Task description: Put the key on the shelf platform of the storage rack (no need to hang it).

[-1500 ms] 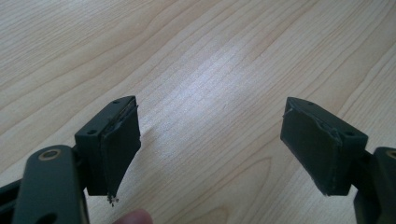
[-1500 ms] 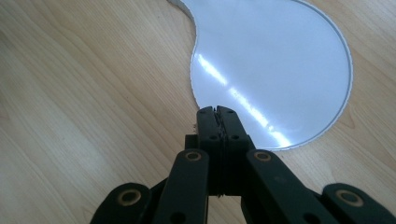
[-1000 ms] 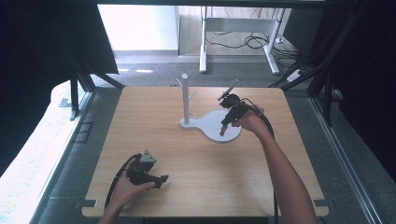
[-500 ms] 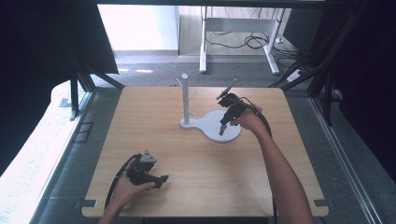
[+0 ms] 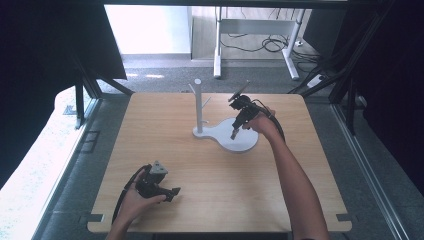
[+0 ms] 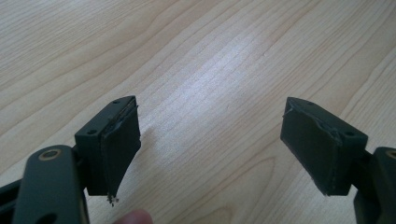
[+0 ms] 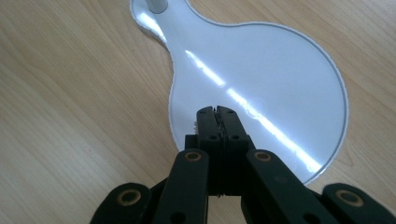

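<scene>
A white stand (image 5: 198, 107) with short pegs rises from a flat white base plate (image 5: 242, 142) near the middle of the wooden table (image 5: 165, 130). My right gripper (image 5: 233, 135) hangs tip-down just over the round part of that plate, jaws pressed together with nothing between them. The right gripper view has the same gripper (image 7: 215, 111) above the glossy plate (image 7: 280, 74), with the foot of the stand's post (image 7: 156, 4) at the top edge. My left gripper (image 5: 175, 192) rests low near the table's front left; its jaws (image 6: 210, 140) stand wide apart over bare wood.
The table's front edge (image 5: 215, 231) lies close to the left hand. Beyond the far edge stand a white desk frame (image 5: 255, 30) and floor cables (image 5: 272, 45). Dark curtains and metal frame legs (image 5: 80, 100) flank both sides.
The right gripper has crept a little to the left and down over the white plate, staying shut. The left gripper has kept still.
</scene>
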`<state>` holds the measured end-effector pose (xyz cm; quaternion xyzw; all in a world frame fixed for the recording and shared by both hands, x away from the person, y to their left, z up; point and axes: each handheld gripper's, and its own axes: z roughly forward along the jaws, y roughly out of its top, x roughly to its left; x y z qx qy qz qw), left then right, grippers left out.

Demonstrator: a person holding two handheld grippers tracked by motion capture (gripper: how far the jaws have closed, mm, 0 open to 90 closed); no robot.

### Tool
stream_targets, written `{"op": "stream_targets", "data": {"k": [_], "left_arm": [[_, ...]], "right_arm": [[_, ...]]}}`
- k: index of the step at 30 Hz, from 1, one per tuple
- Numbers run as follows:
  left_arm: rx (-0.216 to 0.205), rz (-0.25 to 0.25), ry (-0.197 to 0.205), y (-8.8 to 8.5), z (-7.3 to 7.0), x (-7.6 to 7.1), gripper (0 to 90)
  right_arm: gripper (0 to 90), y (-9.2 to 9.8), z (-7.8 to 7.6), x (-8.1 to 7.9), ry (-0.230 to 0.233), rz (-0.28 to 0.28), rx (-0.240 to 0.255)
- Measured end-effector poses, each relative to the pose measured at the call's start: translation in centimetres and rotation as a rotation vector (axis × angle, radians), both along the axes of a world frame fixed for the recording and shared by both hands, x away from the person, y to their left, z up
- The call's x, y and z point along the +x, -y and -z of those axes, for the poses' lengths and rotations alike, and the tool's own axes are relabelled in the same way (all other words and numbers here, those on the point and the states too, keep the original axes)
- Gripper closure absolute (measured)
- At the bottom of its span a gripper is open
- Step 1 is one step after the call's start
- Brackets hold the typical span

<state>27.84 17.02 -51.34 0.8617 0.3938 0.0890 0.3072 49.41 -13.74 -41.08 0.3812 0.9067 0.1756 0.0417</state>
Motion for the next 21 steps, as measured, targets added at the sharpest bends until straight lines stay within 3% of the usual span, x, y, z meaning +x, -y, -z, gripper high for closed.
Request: {"op": "stream_targets", "data": {"k": [7, 21], "left_arm": [[0.000, 0.000, -0.003, 0.0, 0.0, -0.1, 20.2], [-0.006, -0.003, -0.005, 0.0, -0.1, -0.1, 20.2]], "right_arm": [[90.0, -0.1, 0.8, 1.3, 0.003, 0.015, -0.025], [90.0, 0.2, 1.2, 3.2, 0.000, 0.054, -0.022]]}}
